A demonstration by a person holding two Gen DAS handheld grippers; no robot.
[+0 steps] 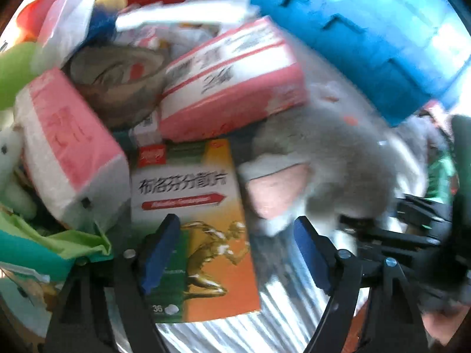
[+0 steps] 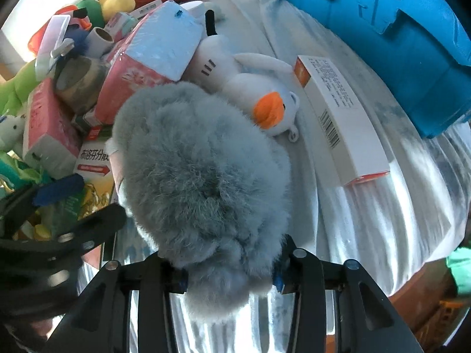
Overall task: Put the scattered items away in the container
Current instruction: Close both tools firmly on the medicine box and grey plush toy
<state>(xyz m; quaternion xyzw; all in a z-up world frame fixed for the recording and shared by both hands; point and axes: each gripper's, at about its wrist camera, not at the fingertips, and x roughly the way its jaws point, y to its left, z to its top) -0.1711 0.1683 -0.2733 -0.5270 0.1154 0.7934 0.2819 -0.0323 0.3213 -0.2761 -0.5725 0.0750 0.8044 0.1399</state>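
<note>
A big blue bin [image 2: 397, 29] sits at the top on a white cloth [image 2: 382, 220]. Near the middle, the right tongs [image 2: 231, 276] pinch the fluffy grey toy [image 2: 200, 170]. The left tongs [image 1: 235, 253] gape wide over an orange pill box [image 1: 212, 235], gripping nothing.

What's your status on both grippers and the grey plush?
Left gripper open over the orange medicine box, holding nothing. Right gripper shut on the grey plush toy. Blue container ahead; white duck plush lies between.
</note>
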